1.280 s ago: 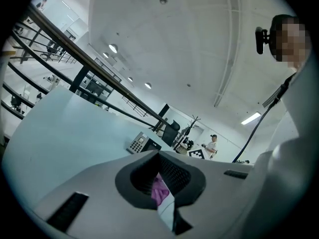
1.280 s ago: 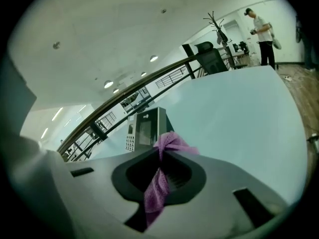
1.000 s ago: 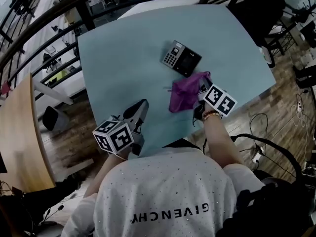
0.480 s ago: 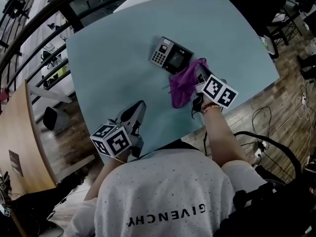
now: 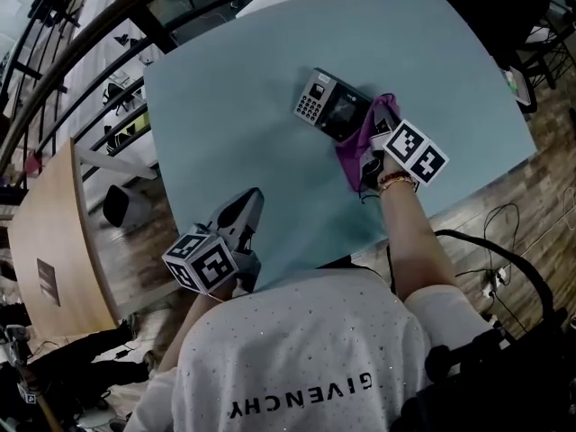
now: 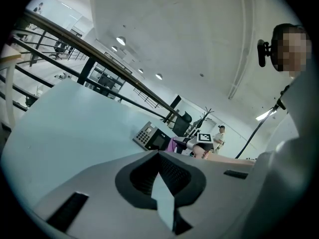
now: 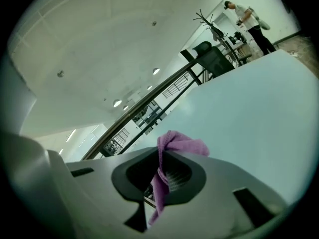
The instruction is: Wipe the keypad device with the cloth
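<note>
On the table (image 5: 234,106), far half: keypad device (image 5: 328,106), flat | cloth (image 5: 355,151), newly carried up against its right edge, so wiping seemed imminent | right gripper (image 5: 376,142), clamped on cloth | left gripper (image 5: 247,207), closed, empty, near edge.

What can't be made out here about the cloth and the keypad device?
- Head view: the cloth covers the keypad device at the end away from its keys; contact underneath is hidden.
- Right gripper view: the device is out of frame; only cloth pinched in the right gripper shows.
- Left gripper view: the device is far and small; key markings unreadable.
</note>
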`<state>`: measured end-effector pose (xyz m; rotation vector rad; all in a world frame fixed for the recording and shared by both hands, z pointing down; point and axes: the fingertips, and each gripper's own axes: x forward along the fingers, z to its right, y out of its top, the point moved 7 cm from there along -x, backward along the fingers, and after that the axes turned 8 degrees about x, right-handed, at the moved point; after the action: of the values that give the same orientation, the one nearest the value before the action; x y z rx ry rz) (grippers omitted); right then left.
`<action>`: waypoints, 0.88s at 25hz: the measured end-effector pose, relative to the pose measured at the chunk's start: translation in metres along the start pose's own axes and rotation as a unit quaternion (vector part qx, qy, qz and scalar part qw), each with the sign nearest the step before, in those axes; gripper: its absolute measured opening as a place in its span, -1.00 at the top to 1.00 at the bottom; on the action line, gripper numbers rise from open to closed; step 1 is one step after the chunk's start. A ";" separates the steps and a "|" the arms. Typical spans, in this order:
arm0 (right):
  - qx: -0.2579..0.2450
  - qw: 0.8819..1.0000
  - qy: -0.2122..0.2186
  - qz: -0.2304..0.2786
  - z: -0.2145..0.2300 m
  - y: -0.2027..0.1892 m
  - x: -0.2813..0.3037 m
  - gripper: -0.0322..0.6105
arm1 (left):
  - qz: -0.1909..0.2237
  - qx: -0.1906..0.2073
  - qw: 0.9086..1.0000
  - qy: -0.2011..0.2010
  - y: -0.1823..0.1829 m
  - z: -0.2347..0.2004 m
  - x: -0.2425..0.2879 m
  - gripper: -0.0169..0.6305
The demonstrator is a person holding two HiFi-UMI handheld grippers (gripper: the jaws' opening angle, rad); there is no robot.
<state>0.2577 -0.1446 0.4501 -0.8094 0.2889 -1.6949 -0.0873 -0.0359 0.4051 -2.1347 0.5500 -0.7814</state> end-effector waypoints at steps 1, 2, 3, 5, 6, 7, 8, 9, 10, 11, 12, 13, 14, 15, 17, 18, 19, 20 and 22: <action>0.008 1.000 -0.005 -0.002 0.003 -0.003 0.000 0.83 | 0.001 0.001 1.000 0.002 0.001 0.000 -0.002 0.93; 0.015 1.000 -0.009 -0.005 0.005 -0.007 -0.001 0.83 | 0.003 0.002 1.000 0.004 0.002 0.000 -0.003 0.93; 0.019 1.000 -0.012 -0.010 0.007 -0.011 -0.001 0.83 | 0.004 0.002 1.000 0.006 0.003 -0.001 -0.004 0.93; 0.019 0.999 -0.018 -0.018 0.009 -0.019 -0.001 0.83 | 0.005 0.003 1.000 0.007 0.004 -0.003 -0.005 0.93; 0.018 0.999 -0.020 -0.021 0.009 -0.022 -0.001 0.83 | 0.005 0.003 1.000 0.006 0.004 -0.003 -0.005 0.93; 0.016 0.999 -0.021 -0.023 0.009 -0.026 -0.002 0.83 | 0.004 0.004 1.000 0.005 0.003 -0.004 -0.004 0.93; 0.014 0.999 -0.021 -0.026 0.008 -0.030 -0.003 0.83 | 0.004 0.004 1.000 0.004 0.002 -0.003 -0.004 0.93; 0.013 0.999 -0.022 -0.030 0.008 -0.033 -0.005 0.83 | 0.004 0.004 1.000 0.003 0.002 -0.003 -0.005 0.93; 0.012 0.999 -0.023 -0.033 0.007 -0.036 -0.006 0.83 | 0.004 0.004 1.000 0.001 0.002 -0.003 -0.005 0.93; 0.014 0.999 -0.025 -0.036 0.007 -0.039 -0.008 0.82 | 0.004 0.004 1.000 -0.001 0.002 -0.002 -0.005 0.93; 0.016 0.999 -0.026 -0.039 0.007 -0.042 -0.010 0.83 | 0.003 0.005 1.000 -0.003 0.002 -0.001 -0.005 0.93; 0.018 0.999 -0.027 -0.041 0.007 -0.044 -0.011 0.83 | 0.003 0.006 1.000 -0.006 0.003 0.000 -0.004 0.93; 0.018 0.999 -0.028 -0.043 0.007 -0.047 -0.013 0.82 | 0.002 0.007 1.000 -0.009 0.003 0.000 -0.004 0.93; 0.019 0.998 -0.030 -0.045 0.007 -0.050 -0.014 0.83 | 0.002 0.009 1.000 -0.011 0.004 0.000 -0.004 0.93; 0.019 0.998 -0.033 -0.049 0.006 -0.056 -0.016 0.82 | 0.003 0.010 1.000 -0.016 0.004 0.000 -0.005 0.93; 0.018 0.998 -0.034 -0.052 0.006 -0.059 -0.017 0.82 | 0.004 0.010 1.000 -0.018 0.004 0.000 -0.005 0.93; 0.018 0.998 -0.035 -0.054 0.006 -0.062 -0.018 0.82 | 0.004 0.010 1.000 -0.019 0.005 0.000 -0.005 0.93; 0.018 0.998 -0.036 -0.056 0.006 -0.064 -0.019 0.82 | 0.004 0.010 1.000 -0.021 0.005 0.000 -0.006 0.93; 0.018 0.997 -0.039 -0.060 0.008 -0.068 -0.021 0.82 | 0.004 0.010 1.000 -0.024 0.004 0.000 -0.006 0.93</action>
<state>0.2131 -0.1032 0.4875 -0.8778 0.1586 -1.7714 -0.0926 -0.0349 0.3996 -2.1252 0.5235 -0.7269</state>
